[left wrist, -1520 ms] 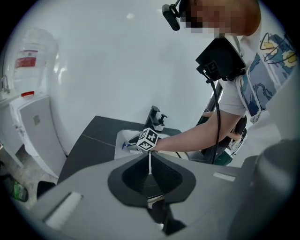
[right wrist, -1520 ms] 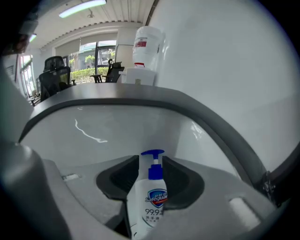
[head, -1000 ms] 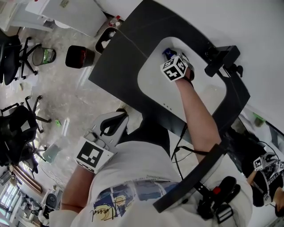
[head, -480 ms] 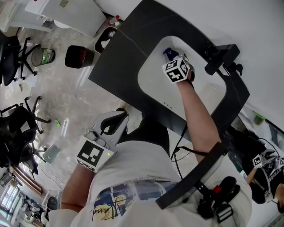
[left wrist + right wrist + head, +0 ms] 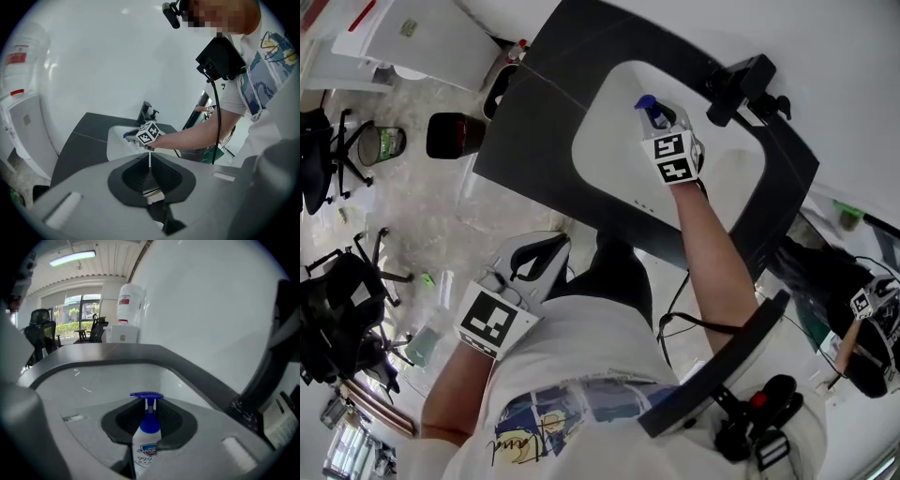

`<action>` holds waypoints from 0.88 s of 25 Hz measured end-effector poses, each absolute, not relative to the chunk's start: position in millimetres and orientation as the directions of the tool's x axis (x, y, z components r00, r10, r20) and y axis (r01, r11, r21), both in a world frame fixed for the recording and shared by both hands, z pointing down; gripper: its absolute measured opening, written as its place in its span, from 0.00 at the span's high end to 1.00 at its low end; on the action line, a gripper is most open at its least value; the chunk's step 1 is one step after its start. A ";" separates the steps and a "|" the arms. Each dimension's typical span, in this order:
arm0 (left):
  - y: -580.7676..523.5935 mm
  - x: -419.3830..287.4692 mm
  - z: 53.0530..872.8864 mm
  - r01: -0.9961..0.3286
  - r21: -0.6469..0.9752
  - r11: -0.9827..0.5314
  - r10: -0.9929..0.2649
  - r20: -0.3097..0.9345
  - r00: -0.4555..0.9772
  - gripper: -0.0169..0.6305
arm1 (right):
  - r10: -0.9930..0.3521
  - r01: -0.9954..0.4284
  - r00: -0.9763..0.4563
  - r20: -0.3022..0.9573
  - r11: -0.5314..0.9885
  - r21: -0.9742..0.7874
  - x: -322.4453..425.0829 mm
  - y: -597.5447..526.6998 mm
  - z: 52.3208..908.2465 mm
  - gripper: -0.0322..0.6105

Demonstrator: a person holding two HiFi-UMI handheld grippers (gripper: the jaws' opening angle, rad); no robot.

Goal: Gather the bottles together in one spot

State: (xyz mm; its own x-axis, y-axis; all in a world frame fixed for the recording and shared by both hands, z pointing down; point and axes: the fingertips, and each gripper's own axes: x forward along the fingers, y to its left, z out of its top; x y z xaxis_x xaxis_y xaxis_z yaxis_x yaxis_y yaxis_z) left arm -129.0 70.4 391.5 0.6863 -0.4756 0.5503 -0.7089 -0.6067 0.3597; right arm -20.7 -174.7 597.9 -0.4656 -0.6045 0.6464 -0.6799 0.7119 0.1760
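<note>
A white pump bottle [image 5: 148,446] with a blue pump head [image 5: 146,395] stands upright between the pads of my right gripper [image 5: 149,418]. The jaws have just been closing on it and the pads press its neck. In the head view my right gripper [image 5: 662,122] holds the bottle [image 5: 646,107] above the white sink basin [image 5: 605,150]. My left gripper [image 5: 542,255] hangs low near the person's body, off the counter. In its own view my left gripper [image 5: 149,164] has its pads together with nothing between them, and the bottle [image 5: 128,136] shows far off. No other bottle is visible.
A black faucet [image 5: 739,82] stands at the basin's far side on the black countertop [image 5: 530,122]. A dark bin [image 5: 455,134] and office chairs [image 5: 337,281] stand on the floor at left. A water dispenser [image 5: 129,303] is beyond the counter. Another person [image 5: 862,347] is at right.
My right gripper has risen with the bottle and rolled, so its marker cube now faces differently. The left gripper has stayed in place.
</note>
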 end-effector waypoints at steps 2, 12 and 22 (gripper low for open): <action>71.5 -122.1 388.4 -0.683 0.357 -0.637 -0.452 0.545 0.706 0.95 | -0.628 -0.718 -0.480 0.613 0.683 0.138 -10.9 -167.2 589.0 0.84; 90.3 -93.7 389.4 -0.567 0.321 -0.759 -0.345 0.540 0.768 0.95 | -0.741 -0.852 -0.459 0.490 0.523 -0.007 45.5 -127.9 550.5 0.84; 90.6 -43.6 374.3 -0.430 0.327 -0.842 -0.233 0.498 0.835 0.95 | -0.878 -0.949 -0.301 0.372 0.315 -0.024 140.0 -104.1 481.4 0.84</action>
